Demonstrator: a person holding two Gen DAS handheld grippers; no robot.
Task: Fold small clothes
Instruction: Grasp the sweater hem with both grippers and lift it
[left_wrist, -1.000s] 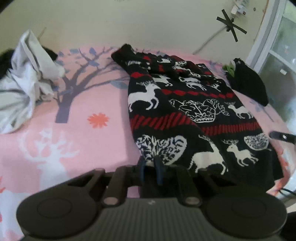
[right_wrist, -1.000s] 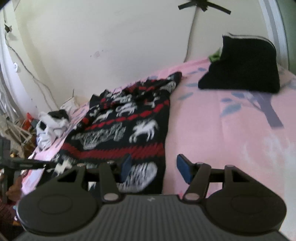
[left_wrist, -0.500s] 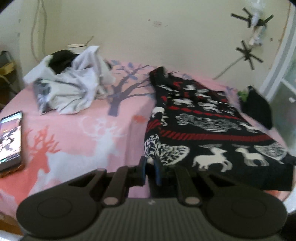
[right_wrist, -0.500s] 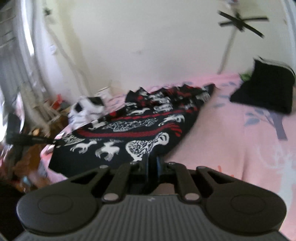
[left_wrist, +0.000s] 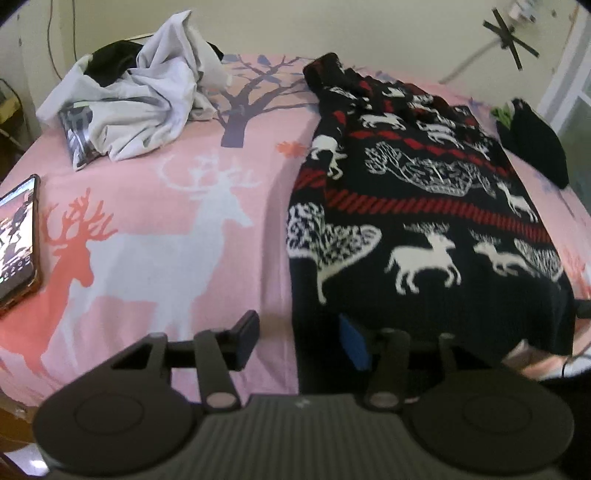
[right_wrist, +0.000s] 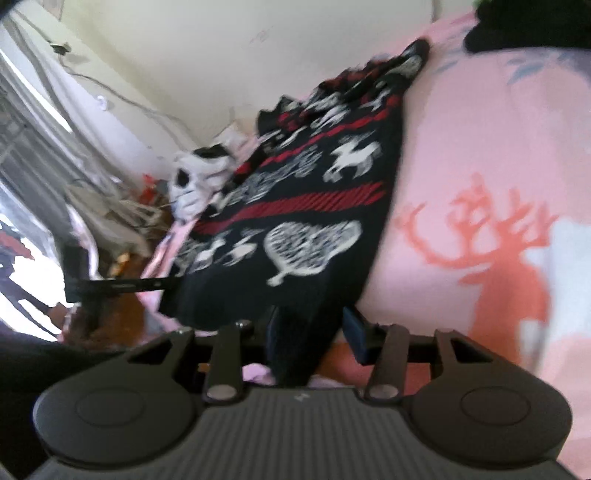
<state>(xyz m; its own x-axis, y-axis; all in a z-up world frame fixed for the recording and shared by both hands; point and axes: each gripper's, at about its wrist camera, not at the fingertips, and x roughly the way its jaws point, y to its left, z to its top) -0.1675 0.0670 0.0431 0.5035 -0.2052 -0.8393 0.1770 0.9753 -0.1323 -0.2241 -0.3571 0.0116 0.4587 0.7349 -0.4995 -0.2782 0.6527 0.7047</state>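
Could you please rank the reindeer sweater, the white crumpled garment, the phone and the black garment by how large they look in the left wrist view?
1. reindeer sweater
2. white crumpled garment
3. phone, cut off, and black garment: too close to rank.

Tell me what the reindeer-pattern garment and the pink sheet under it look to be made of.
Reindeer-pattern garment: likely a thick knit, wool or acrylic; matte, the pattern looks knitted in, with soft, heavy drape at the edge. Pink sheet: thin printed woven fabric, probably cotton or polyester; smooth, flat deer print.
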